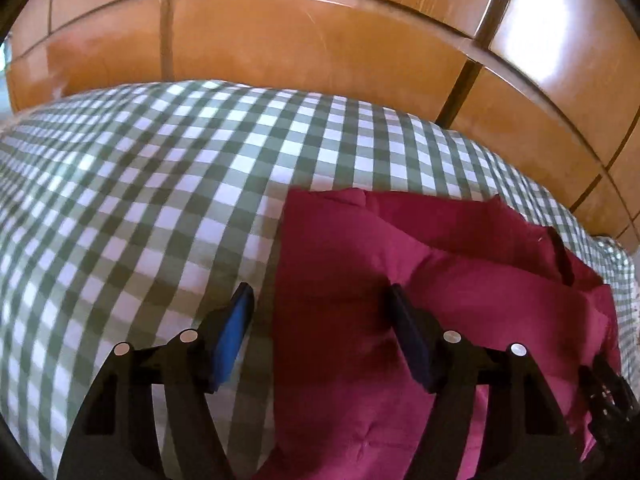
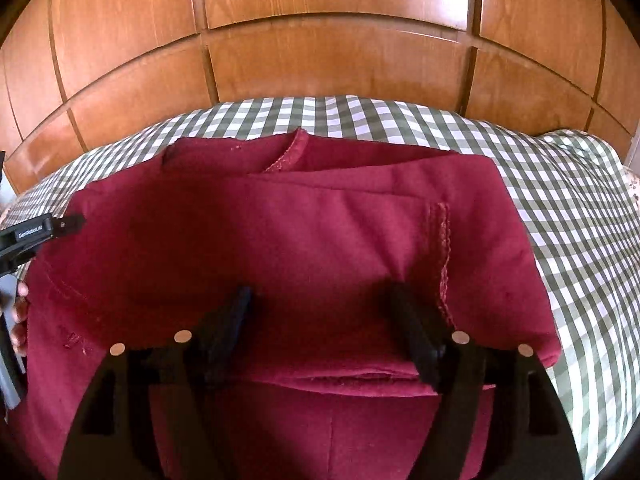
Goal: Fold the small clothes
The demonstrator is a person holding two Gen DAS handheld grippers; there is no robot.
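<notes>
Bright daylight, white glare on the wardrobe (image 1: 552, 28) upper right, checked sheet (image 1: 140, 184) below it motion-blurred, fisheye bending, dark corners.

I see a bed covered by a green-and-white checked sheet (image 2: 560, 208); a folded maroon garment (image 2: 280, 248) lies directly on it, toward the near side, layers stacked.

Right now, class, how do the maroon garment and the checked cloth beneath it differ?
The maroon garment is plain; the checked cloth is green-and-white gingham. The garment is folded in layers with stitched seams showing; the cloth lies spread out. The garment is smaller and lies on the cloth. Both are fabric.
</notes>
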